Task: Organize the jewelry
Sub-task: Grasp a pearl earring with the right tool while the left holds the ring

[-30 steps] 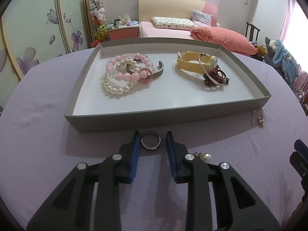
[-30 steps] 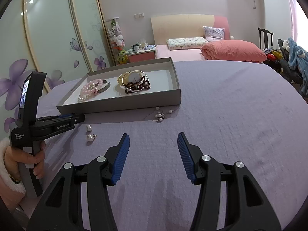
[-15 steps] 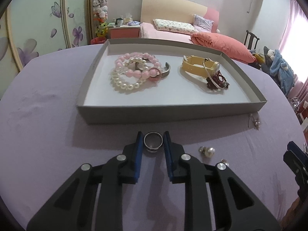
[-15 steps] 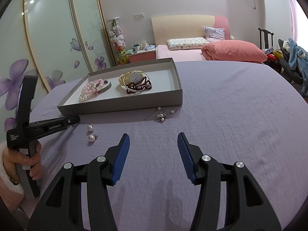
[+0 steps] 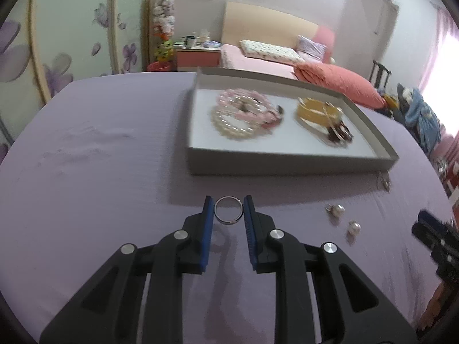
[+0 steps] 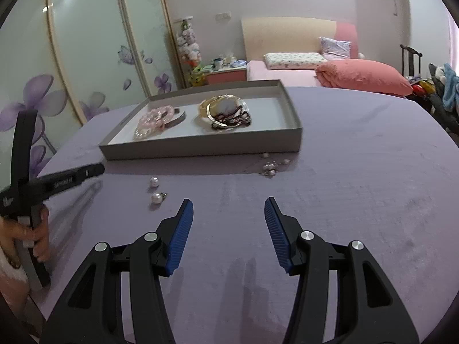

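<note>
Silver ring (image 5: 228, 210) sits clamped between the blue pads (image 5: 207, 229) of my left claw (image 5: 228, 210), lifted off the purple cloth (image 5: 100, 172); its shadow falls on the cloth under the fingers. Ahead of the claw and a little to the right lies the grey tray (image 5: 287, 166), its near wall facing me. Inside it, on the left, are the pink and white bead bracelets (image 5: 243, 114); on the right, a yellow bangle (image 5: 318, 111) with a dark bead string (image 5: 340, 134) touching it. All of that is blurred. To the right of my fingers, on the cloth, lie two pearl studs (image 5: 338, 209), near each other. Farther right, by the tray's near corner, a small earring (image 5: 385, 182) lies, too blurred to read. My right claw's tip (image 5: 430, 229) shows at the right edge.

From the right wrist, my right claw (image 6: 228, 210) is spread wide, with nothing between its pads (image 6: 180, 235), and hovers over the cloth (image 6: 358, 186). The tray (image 6: 200, 149) lies ahead and to the left. The two pearl studs (image 6: 157, 197) rest just ahead of my left finger. A cluster of small pearl pieces (image 6: 271, 167) lies ahead, just beside the tray's near wall. Far to the left, my left claw (image 6: 94, 169) points toward the tray, my hand (image 6: 31, 232) gripping its handle; the ring is hidden from here.
</note>
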Demonstrator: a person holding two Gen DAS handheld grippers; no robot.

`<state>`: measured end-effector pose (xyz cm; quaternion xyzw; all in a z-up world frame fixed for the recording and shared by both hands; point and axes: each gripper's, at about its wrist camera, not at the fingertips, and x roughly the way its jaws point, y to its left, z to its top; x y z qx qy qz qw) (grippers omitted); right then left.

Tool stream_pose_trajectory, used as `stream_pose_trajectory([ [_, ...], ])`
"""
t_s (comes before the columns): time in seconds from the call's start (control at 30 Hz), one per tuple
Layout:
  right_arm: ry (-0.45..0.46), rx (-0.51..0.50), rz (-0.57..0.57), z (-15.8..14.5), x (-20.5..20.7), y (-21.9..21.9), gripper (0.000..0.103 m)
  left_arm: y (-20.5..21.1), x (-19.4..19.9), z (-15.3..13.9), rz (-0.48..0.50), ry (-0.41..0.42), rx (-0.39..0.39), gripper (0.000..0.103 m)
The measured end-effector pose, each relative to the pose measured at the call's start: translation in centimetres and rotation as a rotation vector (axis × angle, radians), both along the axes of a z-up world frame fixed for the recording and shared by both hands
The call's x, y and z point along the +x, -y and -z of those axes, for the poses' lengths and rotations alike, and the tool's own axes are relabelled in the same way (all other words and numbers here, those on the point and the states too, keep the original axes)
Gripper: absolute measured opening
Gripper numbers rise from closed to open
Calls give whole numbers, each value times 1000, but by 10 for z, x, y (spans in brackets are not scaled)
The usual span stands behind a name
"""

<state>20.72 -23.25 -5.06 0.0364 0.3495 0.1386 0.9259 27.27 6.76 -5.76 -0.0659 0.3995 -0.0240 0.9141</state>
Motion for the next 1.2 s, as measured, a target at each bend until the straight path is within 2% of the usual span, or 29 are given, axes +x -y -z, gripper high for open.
stream_pose_trajectory([
  [0.23, -71, -40, -100, 8, 8, -31, 53, -24, 6, 4, -59, 1, -81, 22],
  [0.43, -124, -108, -184, 16, 21, -69, 45, -30, 5, 4, -54, 11, -125, 22],
  [0.7, -124, -167, -196, 17, 34, -96, 30, -41, 3, 4, -63, 17, -159, 22],
  [0.87, -121, -179, -190, 17, 34, -97, 17, -42, 3, 4, -63, 17, -164, 22],
  [1.07, -124, -175, -165, 17, 30, -86, 16, -41, 4, 3, -60, 16, -162, 22],
  [1.2, -127, -181, -88, 17, 32, -60, 16, -40, 4, 3, -60, 17, -163, 22],
])
